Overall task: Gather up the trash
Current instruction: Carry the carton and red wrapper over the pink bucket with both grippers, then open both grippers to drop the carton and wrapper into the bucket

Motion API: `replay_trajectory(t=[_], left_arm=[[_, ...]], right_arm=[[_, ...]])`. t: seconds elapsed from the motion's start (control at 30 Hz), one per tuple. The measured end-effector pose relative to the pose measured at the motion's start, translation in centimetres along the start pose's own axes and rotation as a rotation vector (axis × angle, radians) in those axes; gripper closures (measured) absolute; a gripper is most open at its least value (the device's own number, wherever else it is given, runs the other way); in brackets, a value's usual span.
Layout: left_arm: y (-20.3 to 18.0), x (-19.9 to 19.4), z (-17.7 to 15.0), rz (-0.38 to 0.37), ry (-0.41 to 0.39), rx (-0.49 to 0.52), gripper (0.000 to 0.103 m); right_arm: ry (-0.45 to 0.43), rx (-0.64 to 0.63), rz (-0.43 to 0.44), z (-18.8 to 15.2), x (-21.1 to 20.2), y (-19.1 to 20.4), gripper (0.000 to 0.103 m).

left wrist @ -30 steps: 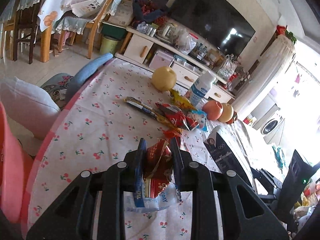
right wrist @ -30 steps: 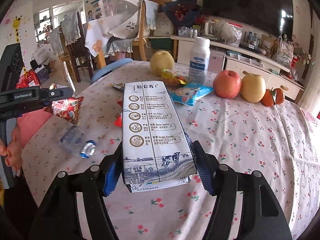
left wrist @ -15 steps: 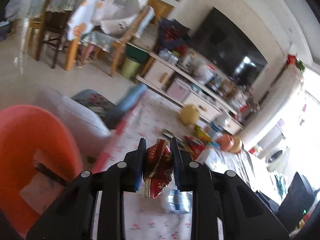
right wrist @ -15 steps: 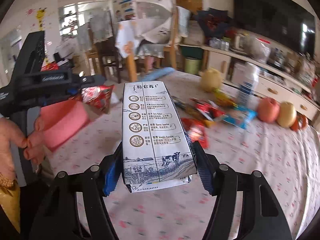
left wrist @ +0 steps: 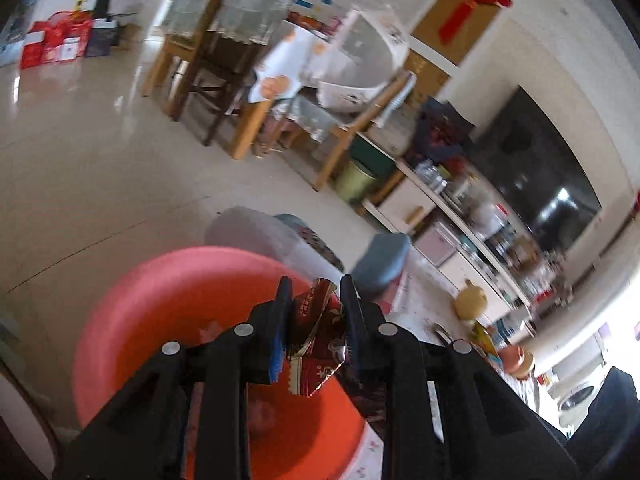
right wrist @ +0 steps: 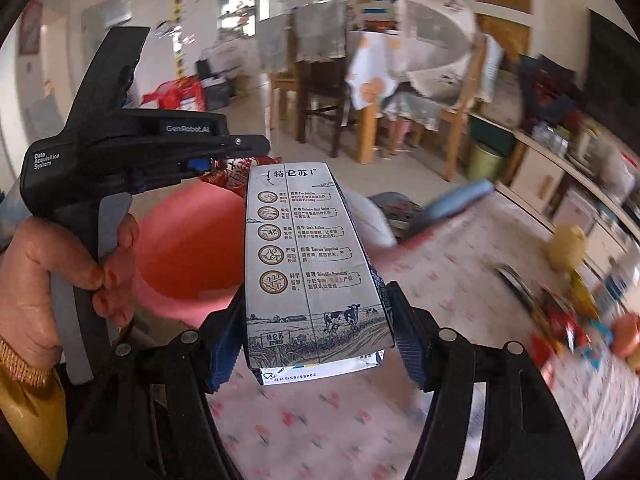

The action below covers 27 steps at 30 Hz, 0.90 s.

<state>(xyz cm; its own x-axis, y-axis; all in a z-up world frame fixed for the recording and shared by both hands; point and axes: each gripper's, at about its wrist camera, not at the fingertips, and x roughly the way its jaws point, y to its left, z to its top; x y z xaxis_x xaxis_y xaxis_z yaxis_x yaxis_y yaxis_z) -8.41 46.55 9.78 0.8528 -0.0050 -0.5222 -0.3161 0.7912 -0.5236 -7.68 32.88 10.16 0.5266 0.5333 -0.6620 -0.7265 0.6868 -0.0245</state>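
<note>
My left gripper (left wrist: 316, 300) is shut on a crumpled red foil wrapper (left wrist: 316, 340) and hangs over the open mouth of a pink-red bucket (left wrist: 160, 300) beside the table. In the right wrist view the same left gripper (right wrist: 224, 160) is held by a hand (right wrist: 52, 276), with the red wrapper (right wrist: 230, 176) at its tips above the bucket (right wrist: 192, 248). My right gripper (right wrist: 316, 312) is shut on a grey milk carton (right wrist: 308, 264), which stands upright between its pads over the table's edge, right of the bucket.
The table with a cherry-print cloth (right wrist: 440, 264) carries a pear (right wrist: 566, 246), wrappers (right wrist: 560, 312) and fruit at the right. A grey-blue chair back (right wrist: 456, 200) stands beside the bucket. Dining chairs (left wrist: 224, 80), a green bin (left wrist: 354, 180) and a TV cabinet (left wrist: 440, 216) lie beyond.
Both grippers have swung left from over the table toward the bucket, carrying the wrapper and the carton. The bucket now fills the space under the left gripper. Neither grip has changed.
</note>
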Motion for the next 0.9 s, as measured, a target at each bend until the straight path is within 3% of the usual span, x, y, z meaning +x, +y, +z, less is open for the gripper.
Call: replay_trajectory(t=[0.2, 0.3, 0.37, 0.4, 0.5, 0.6, 0.8, 0.9], left_arm=[[2.5, 0.1, 0.7, 0.075, -0.005, -0.044, 0.071], [2.7, 0.3, 0.7, 0.098, -0.003, -0.045, 0.045], [2.3, 0.3, 0.7, 0.116, -0.013, -0.030, 0.028], [2.0, 0.4, 0.7, 0.117, -0.018, -0.017, 0.027], [1.1, 0.7, 0.3, 0.122, -0.029, 0.030, 0.020], [0.0, 0.8, -0.4, 0.120, -0.051, 0.088, 0.019], [-3.9, 0.6, -2.4, 0.039, -0.107, 0.266, 0.014], [-6.0, 1.0, -3.7, -0.009, -0.089, 0.328, 0.014]], right_arm=[[0.043, -0.090, 0.024, 2.1, 4.3, 3.1, 0.036], [0.064, -0.132, 0.008, 2.3, 6.0, 4.3, 0.034], [0.066, -0.144, -0.020, 1.9, 6.5, 4.7, 0.020], [0.059, -0.141, -0.037, 1.7, 6.5, 4.5, 0.016], [0.031, -0.101, -0.068, 0.6, 5.2, 3.4, 0.015], [0.010, -0.036, -0.102, -0.4, 3.5, 1.5, 0.014], [0.004, 0.112, -0.161, -3.3, -0.5, -2.9, 0.014], [0.006, 0.196, -0.171, -5.2, -2.6, -5.0, 0.014]])
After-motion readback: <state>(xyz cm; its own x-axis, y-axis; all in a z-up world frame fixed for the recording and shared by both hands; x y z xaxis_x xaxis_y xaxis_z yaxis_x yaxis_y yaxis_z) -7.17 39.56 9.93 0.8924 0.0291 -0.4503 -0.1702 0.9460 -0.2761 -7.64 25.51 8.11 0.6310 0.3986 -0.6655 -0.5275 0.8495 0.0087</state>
